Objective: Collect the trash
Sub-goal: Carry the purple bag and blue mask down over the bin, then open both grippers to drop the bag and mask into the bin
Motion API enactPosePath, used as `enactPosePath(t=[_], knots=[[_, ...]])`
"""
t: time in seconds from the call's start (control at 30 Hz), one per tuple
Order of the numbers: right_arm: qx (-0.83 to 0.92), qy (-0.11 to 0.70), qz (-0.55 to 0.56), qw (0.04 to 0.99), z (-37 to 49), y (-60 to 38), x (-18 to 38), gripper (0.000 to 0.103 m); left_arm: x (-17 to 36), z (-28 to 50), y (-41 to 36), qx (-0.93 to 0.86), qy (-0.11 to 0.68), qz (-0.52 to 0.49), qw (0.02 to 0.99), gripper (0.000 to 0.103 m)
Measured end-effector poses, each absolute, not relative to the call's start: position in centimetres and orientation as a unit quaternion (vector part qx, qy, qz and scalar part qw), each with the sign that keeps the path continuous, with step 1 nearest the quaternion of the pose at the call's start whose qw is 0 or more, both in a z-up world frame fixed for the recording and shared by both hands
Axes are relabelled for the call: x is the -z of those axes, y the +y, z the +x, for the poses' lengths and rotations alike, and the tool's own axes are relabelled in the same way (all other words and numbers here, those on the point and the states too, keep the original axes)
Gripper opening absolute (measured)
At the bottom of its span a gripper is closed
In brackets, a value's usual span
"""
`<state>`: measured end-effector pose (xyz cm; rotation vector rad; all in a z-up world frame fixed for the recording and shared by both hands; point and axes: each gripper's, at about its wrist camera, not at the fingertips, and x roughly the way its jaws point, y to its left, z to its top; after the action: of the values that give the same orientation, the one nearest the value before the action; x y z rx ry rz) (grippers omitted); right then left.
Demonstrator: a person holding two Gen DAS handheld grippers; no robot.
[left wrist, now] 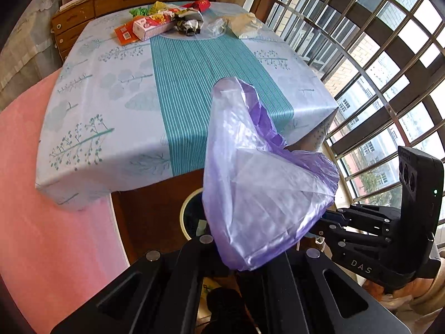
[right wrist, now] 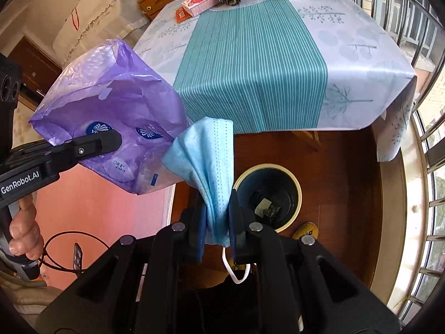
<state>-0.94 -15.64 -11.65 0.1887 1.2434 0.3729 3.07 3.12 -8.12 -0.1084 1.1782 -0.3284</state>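
A purple plastic tissue wrapper [left wrist: 256, 194] fills the lower middle of the left wrist view. My left gripper [left wrist: 236, 271] is shut on it, and the film hides the fingertips. In the right wrist view the same wrapper [right wrist: 111, 117] hangs from the left gripper [right wrist: 116, 139] at the left. My right gripper [right wrist: 218, 220] is shut on a crumpled blue face mask [right wrist: 208, 161], whose white ear loop dangles below. Both grippers hover above a dark bin with a cream rim [right wrist: 297, 192] on the floor; some trash lies inside. The right gripper [left wrist: 319, 222] shows beside the wrapper.
A table under a blue and teal cloth [right wrist: 250, 69] stands beyond the bin. At its far end lie a pink box [left wrist: 151, 27], an orange card [left wrist: 126, 34], a red packet [left wrist: 201, 4] and crumpled paper [left wrist: 244, 23]. There is pink fabric [left wrist: 41, 222] at the left and a window grille [left wrist: 375, 83] at the right.
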Motion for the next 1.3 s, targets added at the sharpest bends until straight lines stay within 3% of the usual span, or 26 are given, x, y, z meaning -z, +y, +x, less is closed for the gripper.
enactPosePath(t=[0.3,0.73,1.1,1.17,1.2,1.27,1.3], knots=[[-0.143,0.633,0.117,0.752,-1.5,-17.4,20.5,0.011,16.7,1.6,0.0,0.152,0.593,-0.027,0.790,0.001],[-0.102,0.684,0.158,0.705,-0.2,-19.2,37.3,0.011,35.0,3.1,-2.5,0.112,0.646,-0.042,0.754,0.001],[-0.079,0.685,0.173,0.704,2.5,-20.3,45.2,0.011,45.1,5.2,-3.6,0.102,0.668,-0.025,0.737,0.001],[-0.075,0.682,0.174,0.706,2.9,-20.5,45.9,0.012,46.4,5.8,-3.4,0.099,0.671,-0.023,0.734,0.004],[-0.072,0.681,0.174,0.708,3.1,-20.5,46.1,0.012,47.1,6.0,-3.0,0.099,0.673,-0.025,0.732,0.010],[-0.070,0.680,0.178,0.708,3.2,-20.3,46.3,0.015,47.9,6.5,-2.6,0.098,0.677,-0.027,0.728,0.029],[-0.068,0.681,0.180,0.706,3.4,-20.3,46.5,0.018,48.2,6.9,-2.4,0.097,0.677,-0.029,0.729,0.050]])
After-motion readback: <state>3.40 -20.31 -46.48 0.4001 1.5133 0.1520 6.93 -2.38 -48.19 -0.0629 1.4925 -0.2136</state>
